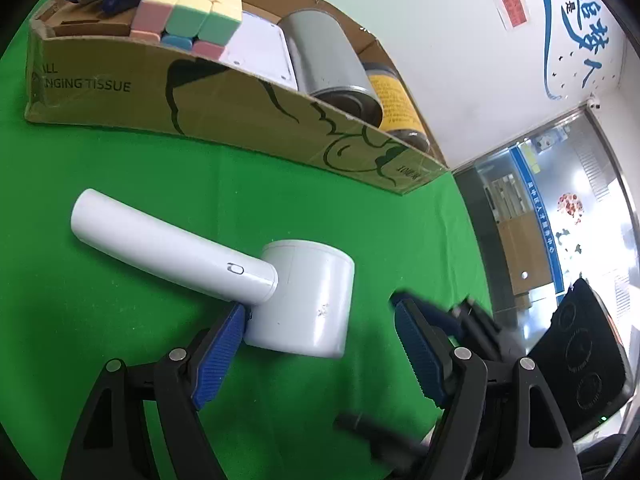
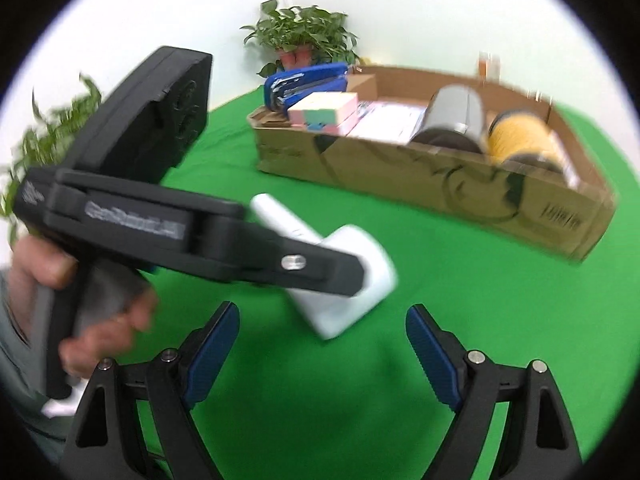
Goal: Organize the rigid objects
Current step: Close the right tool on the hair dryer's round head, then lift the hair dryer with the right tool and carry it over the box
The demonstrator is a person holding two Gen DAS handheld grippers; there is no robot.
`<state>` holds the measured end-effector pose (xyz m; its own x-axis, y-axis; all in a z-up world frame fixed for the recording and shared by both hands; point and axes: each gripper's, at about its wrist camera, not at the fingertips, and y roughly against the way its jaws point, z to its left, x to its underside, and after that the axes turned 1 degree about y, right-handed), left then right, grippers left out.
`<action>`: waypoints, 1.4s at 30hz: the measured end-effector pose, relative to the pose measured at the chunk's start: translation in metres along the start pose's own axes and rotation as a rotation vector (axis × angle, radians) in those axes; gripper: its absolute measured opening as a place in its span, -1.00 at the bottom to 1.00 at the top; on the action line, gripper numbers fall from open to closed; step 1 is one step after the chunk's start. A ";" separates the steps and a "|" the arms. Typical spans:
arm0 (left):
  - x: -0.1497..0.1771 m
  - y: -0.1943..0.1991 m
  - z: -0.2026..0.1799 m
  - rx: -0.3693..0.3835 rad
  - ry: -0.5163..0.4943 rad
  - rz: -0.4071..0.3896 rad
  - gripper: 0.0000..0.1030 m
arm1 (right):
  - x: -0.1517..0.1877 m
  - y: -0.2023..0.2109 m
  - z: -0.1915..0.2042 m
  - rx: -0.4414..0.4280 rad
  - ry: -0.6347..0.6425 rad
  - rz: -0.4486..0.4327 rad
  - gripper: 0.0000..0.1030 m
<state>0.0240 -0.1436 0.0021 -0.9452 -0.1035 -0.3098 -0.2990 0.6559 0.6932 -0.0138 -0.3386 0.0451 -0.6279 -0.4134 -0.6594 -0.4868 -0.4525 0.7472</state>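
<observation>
Lint remover (image 1: pixel 224 276), white, stiff and probably slick-shelled, is lying on the green cloth (image 1: pixel 120 168) near the cardboard box (image 1: pixel 200 96), its blocky head sitting between the left gripper's (image 1: pixel 320 344) spread jaws, while the right gripper (image 2: pixel 322 344) is hovering agape and empty.

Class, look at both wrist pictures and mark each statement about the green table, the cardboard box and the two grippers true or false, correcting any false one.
1. The white handheld device lies on the green cloth, outside the cardboard box. True.
2. The left gripper is shut tight on the device. False: its jaws are open around the device's head.
3. The puzzle cube is in the box. True.
4. The right gripper holds the grey can. False: it is open and holds nothing; the can lies in the box.
5. The blue stapler lies on the cloth. False: it rests at the box's end.
</observation>
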 end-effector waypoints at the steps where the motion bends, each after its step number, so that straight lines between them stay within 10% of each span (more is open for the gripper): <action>1: 0.001 0.004 0.001 0.000 0.008 -0.014 0.45 | -0.002 0.001 -0.002 0.018 0.057 -0.009 0.65; 8: -0.001 0.033 0.028 -0.075 0.119 -0.080 0.62 | -0.021 -0.030 0.003 -0.064 0.280 0.011 0.59; 21: -0.003 0.038 0.054 -0.049 0.208 -0.069 0.58 | -0.003 -0.024 0.026 -0.191 -0.013 0.100 0.19; 31: -0.004 0.027 0.071 -0.104 0.244 -0.042 -0.28 | -0.002 -0.042 0.039 -0.084 -0.055 0.143 0.19; 42: -0.013 0.058 0.025 -0.145 0.108 -0.122 -0.37 | -0.011 -0.020 0.044 -0.048 -0.071 0.037 0.13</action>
<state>0.0226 -0.0853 0.0301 -0.9070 -0.2599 -0.3313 -0.4205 0.5202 0.7433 -0.0236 -0.2905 0.0412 -0.6871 -0.3745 -0.6226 -0.4336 -0.4762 0.7650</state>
